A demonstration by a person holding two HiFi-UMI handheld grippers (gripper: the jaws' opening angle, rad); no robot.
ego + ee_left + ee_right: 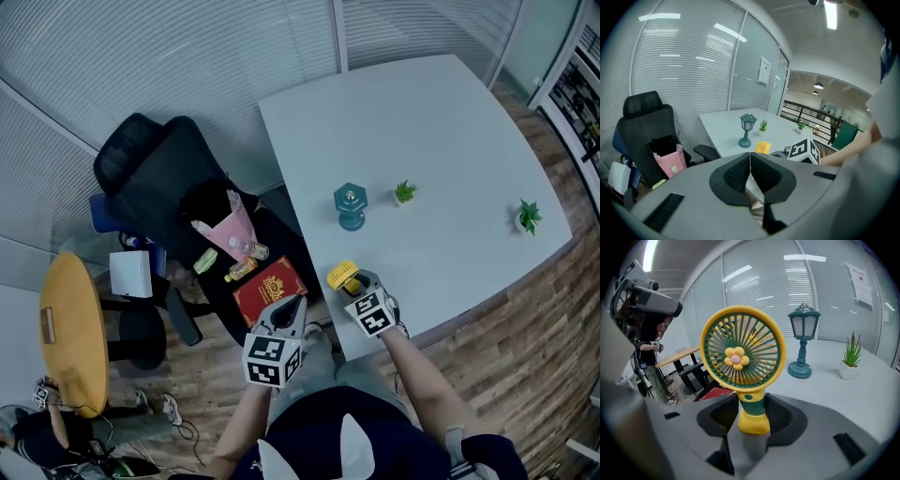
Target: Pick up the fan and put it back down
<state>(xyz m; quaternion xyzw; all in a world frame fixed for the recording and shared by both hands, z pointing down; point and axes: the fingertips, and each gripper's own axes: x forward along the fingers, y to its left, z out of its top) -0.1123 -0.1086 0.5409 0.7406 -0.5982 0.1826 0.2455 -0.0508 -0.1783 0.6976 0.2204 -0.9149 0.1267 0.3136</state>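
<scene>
The fan [743, 350] is yellow and green with a flower at its hub. It stands upright on the white table [422, 122] near the front left corner. My right gripper [752, 416] is shut on its green and yellow stem, a pad against each side. In the head view the fan [342, 277] shows just beyond the right gripper [351, 287]. My left gripper [289, 307] hangs off the table's left edge over the floor. In the left gripper view the left gripper [750, 161] has its pads closed together with nothing between them, and the fan [762, 147] shows beyond.
A teal lantern lamp [350, 206] stands mid-table behind the fan, with a small potted plant [404, 193] beside it and another plant [528, 216] at the right edge. Left of the table are a black office chair [159, 178], a pink bag [230, 230], a red box [270, 289] and a round yellow table [70, 333].
</scene>
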